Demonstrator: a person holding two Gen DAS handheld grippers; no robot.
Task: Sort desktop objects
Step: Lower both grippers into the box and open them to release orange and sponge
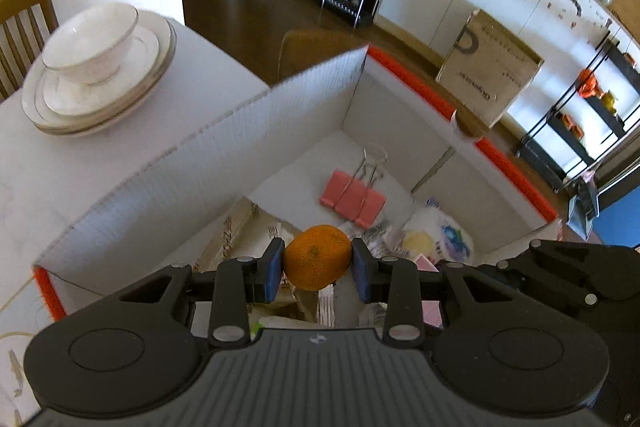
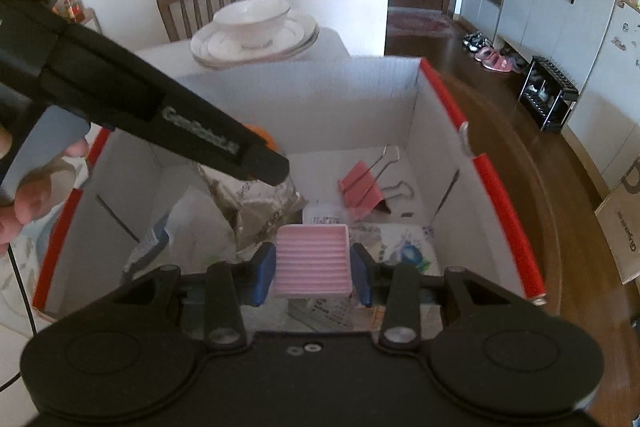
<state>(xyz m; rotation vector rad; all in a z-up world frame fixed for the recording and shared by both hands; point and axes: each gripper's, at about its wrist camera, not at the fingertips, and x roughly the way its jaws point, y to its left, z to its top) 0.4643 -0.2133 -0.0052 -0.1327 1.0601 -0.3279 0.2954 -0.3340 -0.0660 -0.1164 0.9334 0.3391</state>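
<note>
Right now, through my left wrist camera, my left gripper [image 1: 317, 269] is clamped on an orange [image 1: 317, 257], its blue pads [image 1: 275, 269] pressing both sides of the fruit. It hangs over the open white box [image 1: 200, 163] with red edging, which stands on the table [image 1: 208, 79]. Down on the box floor lies a pink binder clip [image 1: 353, 201] with its wire handles pointing to the far wall, and nearer me there are plastic bags and wrappers [image 1: 436, 237], blurred. Beyond the box, at the left, a white bowl [image 1: 90, 41] sits on stacked plates [image 1: 96, 111], with a wooden chair [image 1: 24, 23] behind them. From my right wrist camera, my right gripper [image 2: 313, 273] is clamped on a pink ribbed block [image 2: 313, 261], gripped at its two side edges, also above the box [image 2: 296, 107] interior. My left gripper [image 2: 264, 167] reaches in from the upper left, and only a sliver of the orange [image 2: 264, 137] shows behind its tip. My hand [image 2: 36, 187] holds that gripper at the left edge. The clip [image 2: 364, 191] lies near the far right corner of the floor, a crumpled bag [image 2: 260, 211] lies just left of centre, and the bowl [image 2: 252, 17] and plates [image 2: 256, 45] stand on the table past the far wall.
</note>
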